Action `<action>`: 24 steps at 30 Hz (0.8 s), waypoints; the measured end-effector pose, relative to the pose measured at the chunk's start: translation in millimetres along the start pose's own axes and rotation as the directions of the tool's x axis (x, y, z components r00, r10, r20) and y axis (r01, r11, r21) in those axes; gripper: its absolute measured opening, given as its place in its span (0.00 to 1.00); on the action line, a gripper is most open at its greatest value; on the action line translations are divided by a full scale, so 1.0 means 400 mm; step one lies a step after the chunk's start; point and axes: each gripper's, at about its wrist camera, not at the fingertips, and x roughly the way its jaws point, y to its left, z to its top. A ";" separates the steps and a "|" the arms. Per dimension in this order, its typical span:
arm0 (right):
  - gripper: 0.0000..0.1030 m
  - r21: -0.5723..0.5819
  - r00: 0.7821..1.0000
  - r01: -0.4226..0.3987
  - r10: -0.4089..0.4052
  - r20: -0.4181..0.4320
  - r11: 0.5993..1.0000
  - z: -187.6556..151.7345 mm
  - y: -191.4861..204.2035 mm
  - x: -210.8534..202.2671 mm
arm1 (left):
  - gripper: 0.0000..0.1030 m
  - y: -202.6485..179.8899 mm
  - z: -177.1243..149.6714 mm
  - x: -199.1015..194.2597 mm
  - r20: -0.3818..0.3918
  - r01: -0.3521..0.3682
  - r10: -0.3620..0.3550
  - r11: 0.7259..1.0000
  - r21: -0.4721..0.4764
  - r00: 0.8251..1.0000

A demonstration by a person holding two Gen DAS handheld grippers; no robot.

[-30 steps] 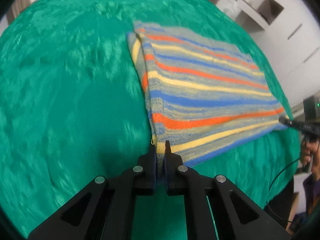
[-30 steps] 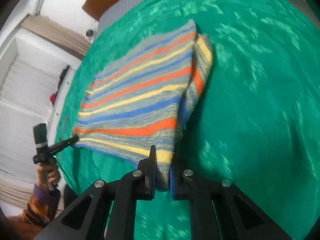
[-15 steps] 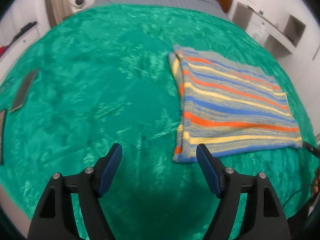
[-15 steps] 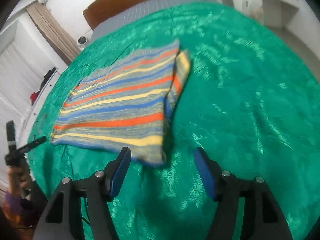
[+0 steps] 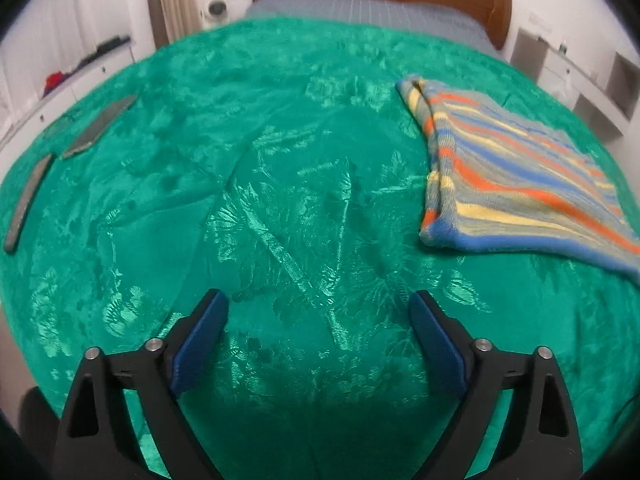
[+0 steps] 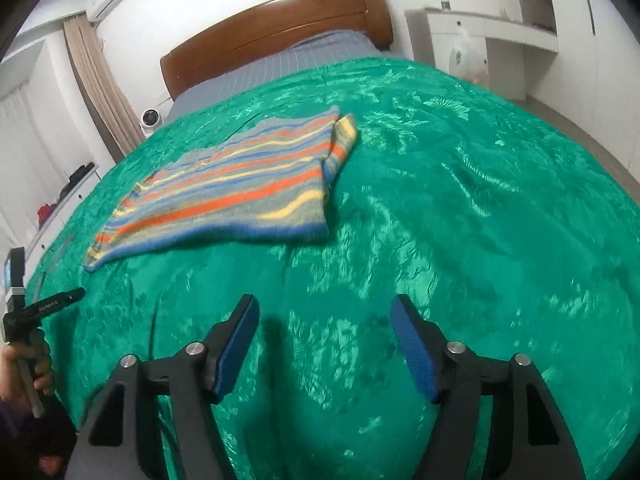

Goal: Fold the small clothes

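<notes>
A folded knit garment [image 5: 516,176] with orange, blue, yellow and grey stripes lies flat on the green bedspread [image 5: 248,184], at the right of the left wrist view. In the right wrist view the same garment [image 6: 236,192] rests left of centre. My left gripper [image 5: 318,310] hangs over bare bedspread, left of and nearer than the garment's near corner. Its jaws are opening and nothing is between them. My right gripper [image 6: 324,314] is also pulled back from the garment's near edge, jaws opening, with only bedspread between the blue pads [image 6: 238,344].
Two flat grey strips [image 5: 100,126] [image 5: 28,204] lie near the bedspread's left edge. A wooden headboard [image 6: 276,32] and grey sheet close the far end. White cabinets stand on both sides. A person's hand [image 6: 28,368] holds the other gripper's handle at far left.
Both grippers let go of the garment's near corners, opened wide and drew back from it. The garment now lies flat on the bedspread, and both cameras tilted up towards the headboard.
</notes>
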 end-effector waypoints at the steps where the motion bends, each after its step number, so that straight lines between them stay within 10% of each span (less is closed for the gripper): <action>1: 0.71 -0.011 1.000 0.008 -0.008 0.001 1.000 -0.007 0.006 0.007 | 0.95 0.000 -0.010 0.000 0.026 0.005 -0.005 1.000 0.005 1.000; 24: 0.86 -0.108 0.998 0.060 -0.058 0.027 0.992 -0.065 0.034 0.045 | 0.99 -0.001 -0.060 0.001 0.142 0.020 -0.027 0.998 0.053 0.989</action>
